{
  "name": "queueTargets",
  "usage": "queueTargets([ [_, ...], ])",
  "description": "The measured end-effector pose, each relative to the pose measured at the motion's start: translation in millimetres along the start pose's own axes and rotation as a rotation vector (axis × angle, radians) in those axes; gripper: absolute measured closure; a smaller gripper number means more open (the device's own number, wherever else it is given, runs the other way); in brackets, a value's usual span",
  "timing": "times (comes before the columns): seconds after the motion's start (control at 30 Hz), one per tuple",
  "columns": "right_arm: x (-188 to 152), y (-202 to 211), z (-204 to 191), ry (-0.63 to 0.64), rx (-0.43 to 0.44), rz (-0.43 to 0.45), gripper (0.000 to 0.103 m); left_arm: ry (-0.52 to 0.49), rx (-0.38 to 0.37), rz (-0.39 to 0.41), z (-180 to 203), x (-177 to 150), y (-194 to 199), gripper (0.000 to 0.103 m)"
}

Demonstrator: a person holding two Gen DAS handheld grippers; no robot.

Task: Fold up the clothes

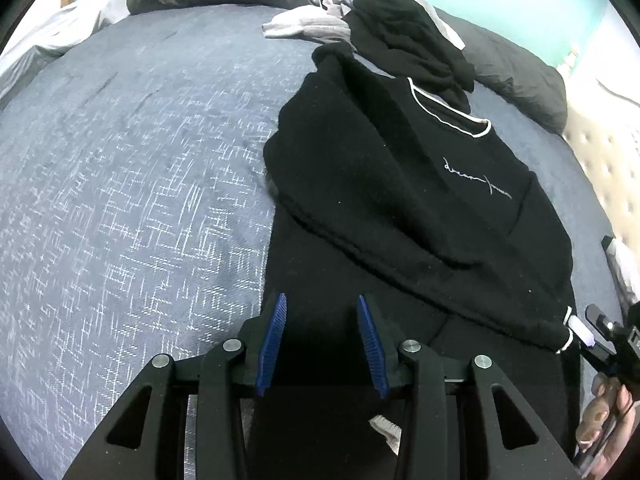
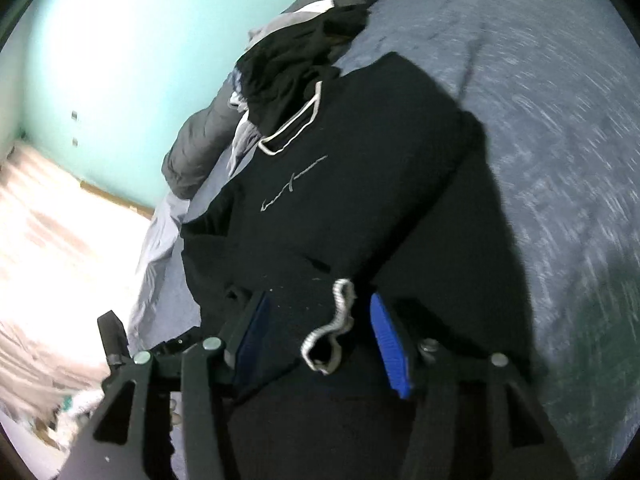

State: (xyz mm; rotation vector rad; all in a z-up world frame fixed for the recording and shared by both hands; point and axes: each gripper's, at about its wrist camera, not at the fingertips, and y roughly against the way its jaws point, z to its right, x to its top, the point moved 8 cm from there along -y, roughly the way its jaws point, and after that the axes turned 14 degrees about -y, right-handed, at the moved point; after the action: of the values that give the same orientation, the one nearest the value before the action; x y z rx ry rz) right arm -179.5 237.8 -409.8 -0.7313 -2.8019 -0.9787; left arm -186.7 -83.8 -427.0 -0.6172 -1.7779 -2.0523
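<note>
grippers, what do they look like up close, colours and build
Both match. The left gripper and right gripper each have two black angular fingers built from linkage arms with triangular cut-outs, joined by round silver pivot pins. The inner face of each finger carries a ribbed blue pad. No cables or markings show. A bare hand shows beside the other gripper, no sleeve visible.
</note>
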Motion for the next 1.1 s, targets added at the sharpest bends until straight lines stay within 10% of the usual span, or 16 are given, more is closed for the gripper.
queueTargets([
  [0.17, -2.3, -19.8, 1.0, 0.022, -0.045, -0.014, 0.059, 0.002, -0.009, 0.004, -1.5, -0.3, 1.9, 0.062],
  [0.33, -5.4, -23.6, 0.8, 0.079, -0.087, 0.006, 0.098, 0.006, -0.012, 0.015, -3.4, -0.9, 3.9, 0.062],
  [1.1, -0.9, 80.1, -17.3, 0.039, 0.134, 0.140, 0.100, -0.114, 0.124, 0.003, -11.8, 40.6, -12.7, 0.062],
])
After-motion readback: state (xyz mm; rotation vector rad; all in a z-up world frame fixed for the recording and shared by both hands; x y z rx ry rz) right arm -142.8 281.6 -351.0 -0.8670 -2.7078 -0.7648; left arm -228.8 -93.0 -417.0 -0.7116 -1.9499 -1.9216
